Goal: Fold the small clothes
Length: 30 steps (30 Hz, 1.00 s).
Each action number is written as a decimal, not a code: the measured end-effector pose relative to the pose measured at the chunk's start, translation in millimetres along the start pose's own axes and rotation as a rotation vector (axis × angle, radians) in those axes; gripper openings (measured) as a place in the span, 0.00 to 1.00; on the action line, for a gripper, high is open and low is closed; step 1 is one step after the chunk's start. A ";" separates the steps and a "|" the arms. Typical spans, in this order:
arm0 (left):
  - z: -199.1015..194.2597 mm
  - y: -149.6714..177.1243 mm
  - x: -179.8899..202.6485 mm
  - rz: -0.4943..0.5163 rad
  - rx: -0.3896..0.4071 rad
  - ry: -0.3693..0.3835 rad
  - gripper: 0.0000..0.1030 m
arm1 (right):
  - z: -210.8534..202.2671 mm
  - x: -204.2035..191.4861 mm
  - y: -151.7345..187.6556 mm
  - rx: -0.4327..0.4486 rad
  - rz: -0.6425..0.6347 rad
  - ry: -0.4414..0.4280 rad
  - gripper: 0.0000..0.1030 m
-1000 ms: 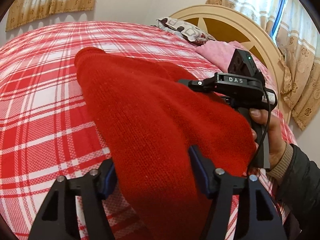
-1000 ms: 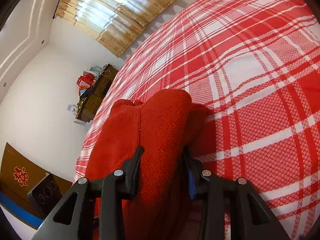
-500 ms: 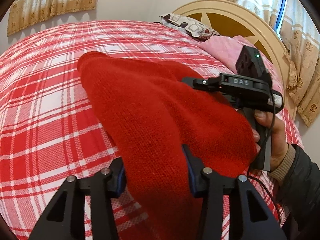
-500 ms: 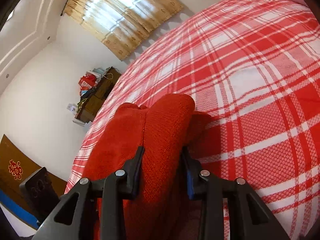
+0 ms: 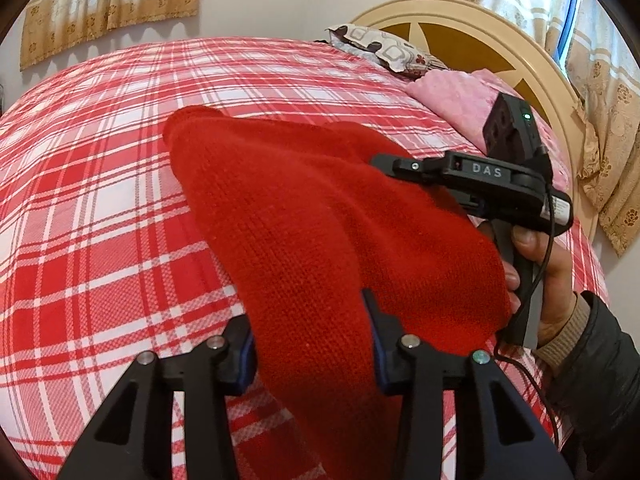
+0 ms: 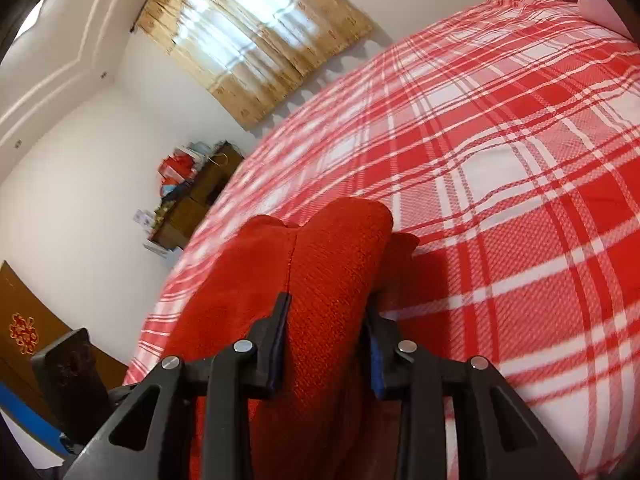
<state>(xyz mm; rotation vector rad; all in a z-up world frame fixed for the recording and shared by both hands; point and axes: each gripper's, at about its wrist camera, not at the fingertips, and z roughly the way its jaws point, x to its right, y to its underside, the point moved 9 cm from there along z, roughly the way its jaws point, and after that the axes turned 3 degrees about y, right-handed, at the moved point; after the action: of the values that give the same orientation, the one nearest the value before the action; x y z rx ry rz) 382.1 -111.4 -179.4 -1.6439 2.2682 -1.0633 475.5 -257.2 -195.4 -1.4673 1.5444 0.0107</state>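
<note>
A red knitted garment (image 5: 304, 216) lies stretched over the red-and-white plaid bed (image 5: 92, 184). My left gripper (image 5: 310, 344) is shut on its near edge, the knit bunched between the fingers. My right gripper (image 6: 326, 344) is shut on another part of the same garment (image 6: 320, 276), held a little above the bed. The right gripper also shows in the left wrist view (image 5: 472, 184), over the garment's right side, in a hand. The garment's far end (image 5: 192, 120) rests on the bed.
A cream and brown round headboard (image 5: 472, 32), a patterned pillow (image 5: 384, 48) and a pink cloth (image 5: 460, 100) are at the bed's far right. Curtains (image 6: 256, 40) hang on the wall. A cluttered dresser (image 6: 192, 196) stands beyond the bed's left edge.
My left gripper has closed further on the garment's near edge. Both grippers have shifted slightly with the garment; the right one now sees more of the bed and the pillow.
</note>
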 end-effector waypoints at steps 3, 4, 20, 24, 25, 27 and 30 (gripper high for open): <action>-6.3 4.4 2.7 0.015 -0.004 -0.014 0.44 | -4.6 -10.0 10.3 0.002 -0.024 0.021 0.33; -9.0 7.1 3.6 0.023 -0.007 -0.019 0.44 | -6.8 -13.0 13.3 0.005 -0.023 0.019 0.33; -61.8 50.8 -1.1 0.046 -0.016 -0.063 0.43 | -18.3 -81.4 68.0 -0.030 -0.057 -0.003 0.33; -74.9 60.8 -8.6 0.038 -0.010 -0.074 0.43 | -10.8 -101.9 78.7 -0.047 -0.073 -0.027 0.33; -79.0 63.2 -11.9 0.033 -0.007 -0.078 0.43 | -8.0 -108.5 81.9 -0.051 -0.077 -0.035 0.33; -86.8 67.8 -16.8 0.027 0.000 -0.088 0.43 | -3.8 -118.2 87.1 -0.060 -0.087 -0.049 0.33; -101.8 74.2 -25.1 0.015 0.017 -0.111 0.43 | 3.7 -137.7 93.8 -0.071 -0.102 -0.073 0.33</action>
<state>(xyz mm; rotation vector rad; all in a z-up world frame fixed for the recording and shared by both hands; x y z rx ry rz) 283.8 -31.8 -156.7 -1.6337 2.1918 -0.9610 378.7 -124.6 -166.2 -1.5832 1.4221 0.0585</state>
